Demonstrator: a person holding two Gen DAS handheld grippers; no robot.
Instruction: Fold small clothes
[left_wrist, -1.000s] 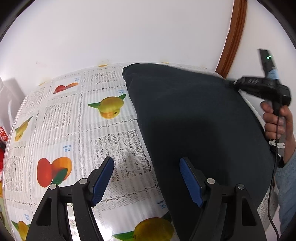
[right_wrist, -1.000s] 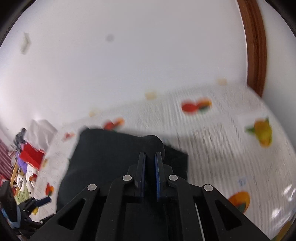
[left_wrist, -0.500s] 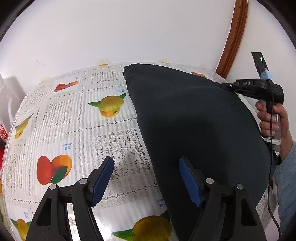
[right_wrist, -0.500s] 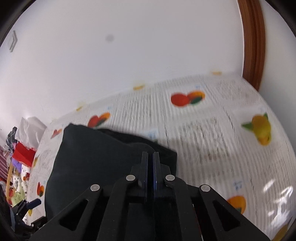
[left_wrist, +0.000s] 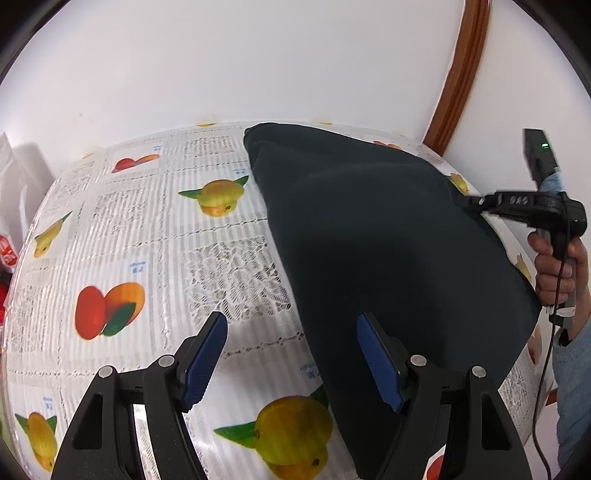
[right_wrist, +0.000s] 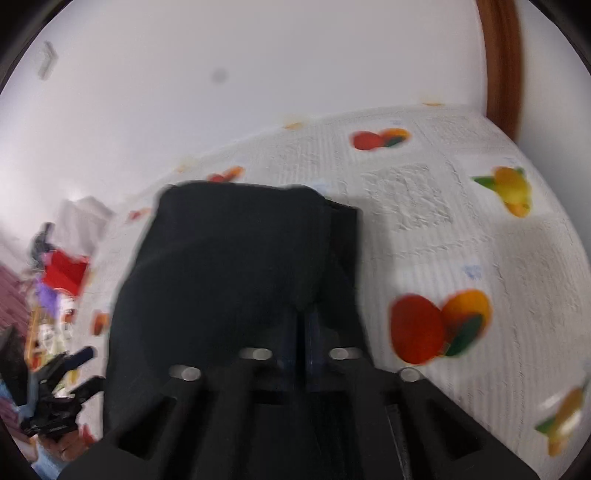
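The right gripper (right_wrist: 301, 328) is clamped on the near right edge of the dark garment (right_wrist: 229, 273); its jaws are pressed together with cloth bunched over their tips. Against half a second earlier, the pinched edge now stands higher and is drawn over toward the left, so a fold of fabric humps up in front of the fingers — the right wrist view is blurred. In the left wrist view the right gripper (left_wrist: 467, 201) grips the garment (left_wrist: 369, 236) at its far right corner, further right and lower than before.

The left gripper (left_wrist: 291, 354) hangs above the garment's near left edge, jaws wide apart and holding nothing — position unchanged.

The garment lies on the fruit-print tablecloth (left_wrist: 155, 240), toward its right side.
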